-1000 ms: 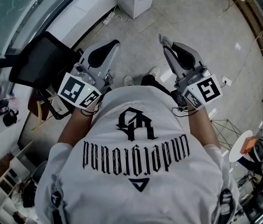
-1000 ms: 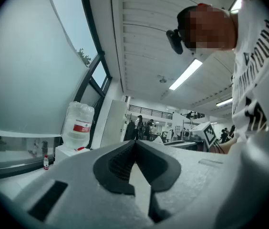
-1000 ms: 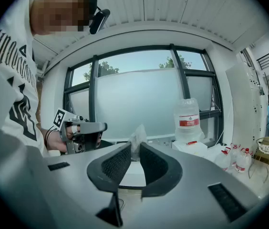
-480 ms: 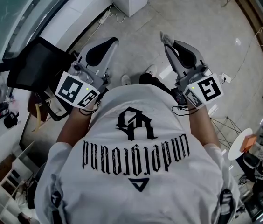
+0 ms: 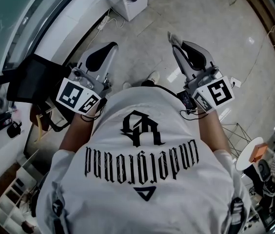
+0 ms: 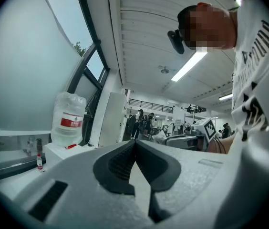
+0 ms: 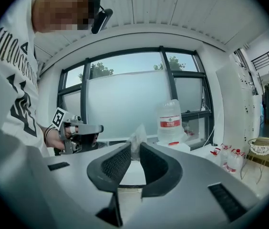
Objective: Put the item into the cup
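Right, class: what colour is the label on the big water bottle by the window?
Red. The water bottle shows best in the right gripper view.

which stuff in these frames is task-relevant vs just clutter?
Job:
- right gripper, shut on a crumpled whitish item
- left gripper, shut, empty
- no cup in view

Lying about:
- water jug
- small red-capped bottles
- black panel
- floor cables

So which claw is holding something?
The right claw: a pale crumpled scrap sticks out between its tips. The left claw is shut, empty.
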Motion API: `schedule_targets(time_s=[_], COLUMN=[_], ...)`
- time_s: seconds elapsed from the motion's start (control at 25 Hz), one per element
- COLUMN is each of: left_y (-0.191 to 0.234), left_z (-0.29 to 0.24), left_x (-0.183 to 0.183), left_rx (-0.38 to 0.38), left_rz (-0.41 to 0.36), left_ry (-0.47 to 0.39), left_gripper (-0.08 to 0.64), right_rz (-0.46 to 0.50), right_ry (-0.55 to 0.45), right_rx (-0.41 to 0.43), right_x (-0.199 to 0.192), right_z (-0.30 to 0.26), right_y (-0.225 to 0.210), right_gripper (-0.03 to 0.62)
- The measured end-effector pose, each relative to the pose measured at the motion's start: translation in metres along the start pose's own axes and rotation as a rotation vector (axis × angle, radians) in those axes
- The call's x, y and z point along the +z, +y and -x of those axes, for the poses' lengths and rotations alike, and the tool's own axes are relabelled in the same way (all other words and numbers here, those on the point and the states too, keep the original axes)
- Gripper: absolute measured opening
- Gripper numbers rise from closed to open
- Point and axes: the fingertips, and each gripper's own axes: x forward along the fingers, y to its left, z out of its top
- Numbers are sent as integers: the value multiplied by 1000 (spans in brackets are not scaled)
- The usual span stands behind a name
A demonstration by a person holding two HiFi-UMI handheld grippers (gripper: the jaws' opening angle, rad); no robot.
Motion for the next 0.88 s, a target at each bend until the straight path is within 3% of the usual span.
schedule_targets(time_s=[0.2, 0.44, 0.88], left_y=[-4, -17, -8], left_z=[-44, -79, -107], left_x=[-6, -11, -16], left_rx=[17, 24, 9], left_rz=[41, 28, 19], left_ry=[2, 5, 20], left_gripper=[15, 15, 15], right_rz=[-13, -28, -40], right_ry=[16, 9, 7], right_rx=[-3, 0, -26], right_x=[-5, -6, -9], right_z=[12, 26, 21], right_y=[-46, -80, -108], right_gripper=[64, 64, 64])
